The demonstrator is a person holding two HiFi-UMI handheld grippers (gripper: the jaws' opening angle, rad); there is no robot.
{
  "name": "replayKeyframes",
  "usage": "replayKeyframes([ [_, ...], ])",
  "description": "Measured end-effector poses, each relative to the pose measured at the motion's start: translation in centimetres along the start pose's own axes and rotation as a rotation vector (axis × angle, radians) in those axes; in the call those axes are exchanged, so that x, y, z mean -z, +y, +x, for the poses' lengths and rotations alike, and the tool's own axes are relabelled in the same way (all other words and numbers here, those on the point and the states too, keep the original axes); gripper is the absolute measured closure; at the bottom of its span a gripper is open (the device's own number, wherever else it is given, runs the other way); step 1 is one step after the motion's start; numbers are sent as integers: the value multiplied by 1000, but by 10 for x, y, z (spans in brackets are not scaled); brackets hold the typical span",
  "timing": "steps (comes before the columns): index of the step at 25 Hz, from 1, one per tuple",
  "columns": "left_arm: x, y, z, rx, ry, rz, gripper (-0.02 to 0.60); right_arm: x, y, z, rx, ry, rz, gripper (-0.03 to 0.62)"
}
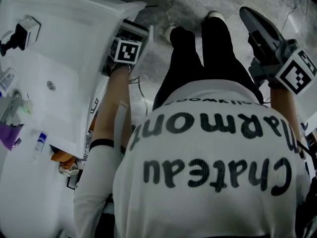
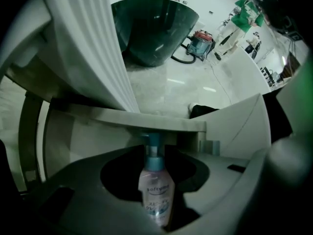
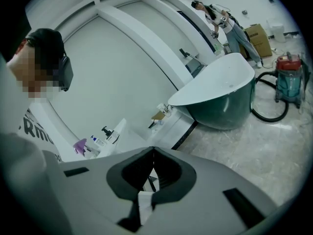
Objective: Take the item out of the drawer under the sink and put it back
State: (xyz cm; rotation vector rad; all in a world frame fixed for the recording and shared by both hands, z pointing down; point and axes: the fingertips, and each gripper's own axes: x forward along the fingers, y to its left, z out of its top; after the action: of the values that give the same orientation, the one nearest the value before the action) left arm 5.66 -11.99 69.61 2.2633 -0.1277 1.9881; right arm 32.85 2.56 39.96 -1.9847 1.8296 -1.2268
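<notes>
Nearest the head camera is the person's white T-shirt with black lettering. Past it, the left gripper reaches in beside the white sink unit, while the right gripper hangs well apart over the grey marble floor; that makes two grippers and one sink. In the left gripper view, the left gripper pinches one clear pinkish plastic pump bottle with a teal pump head and a blue-printed label. The bottle's pump end points away from the camera, up against a white ledge under the sink. One dark green bathtub stands beyond. In the right gripper view, the right gripper has its jaws pressed together with nothing between them.
</notes>
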Motion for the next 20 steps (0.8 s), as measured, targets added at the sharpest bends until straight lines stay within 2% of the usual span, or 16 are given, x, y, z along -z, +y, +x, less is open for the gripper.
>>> replayKeyframes([
  [4,3,3,3,-5,3,-18,456,1,0,0,5,5,5,583],
  [9,14,-2,16,0,7,13,456,2,-1,-1,12,9,12,584],
  [20,12,-1,16,1,-50,-16,453,10,3,2,2,51,14,583],
])
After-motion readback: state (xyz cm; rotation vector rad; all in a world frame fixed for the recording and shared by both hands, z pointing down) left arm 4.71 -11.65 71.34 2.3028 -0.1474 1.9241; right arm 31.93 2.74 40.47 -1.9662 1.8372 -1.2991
